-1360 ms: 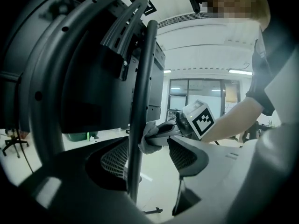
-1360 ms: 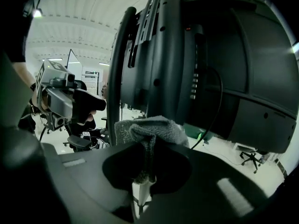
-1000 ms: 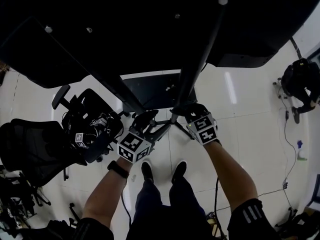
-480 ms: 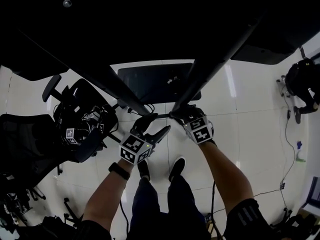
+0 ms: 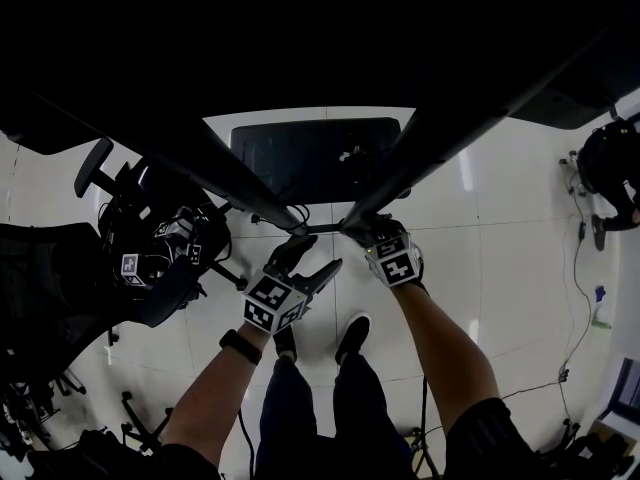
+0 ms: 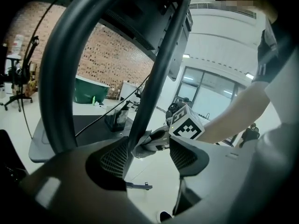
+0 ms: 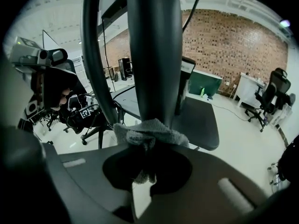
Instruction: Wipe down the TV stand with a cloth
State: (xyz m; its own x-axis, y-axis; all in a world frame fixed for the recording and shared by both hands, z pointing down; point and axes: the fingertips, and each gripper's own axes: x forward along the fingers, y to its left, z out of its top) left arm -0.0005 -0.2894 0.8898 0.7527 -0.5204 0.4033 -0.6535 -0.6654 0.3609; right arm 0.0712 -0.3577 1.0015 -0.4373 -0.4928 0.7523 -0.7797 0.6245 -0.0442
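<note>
Posts first: two dark slanted ones on the TV stand, the left post [image 5: 190, 163] and the right post [image 5: 450, 138], both rising above its single black base plate [image 5: 300, 158]. You've got one cloth [image 7: 150, 133], grey, clamped in your right gripper [image 5: 372, 236] and pressed against the right post just on your side of the base plate. Your left gripper [image 5: 308, 258] hangs beside it, a little nearer you than the base plate, with its jaws spread wide and nothing between them.

Two office chairs: a cluttered one [image 5: 150, 258] left of the base plate and another [image 5: 610, 168] far to its right, cut by the frame edge. Your two shoes [image 5: 352, 336] stand on the white floor [image 5: 500, 238] below the grippers. Everything beyond the base plate is black, so you can't make out the stand's top.
</note>
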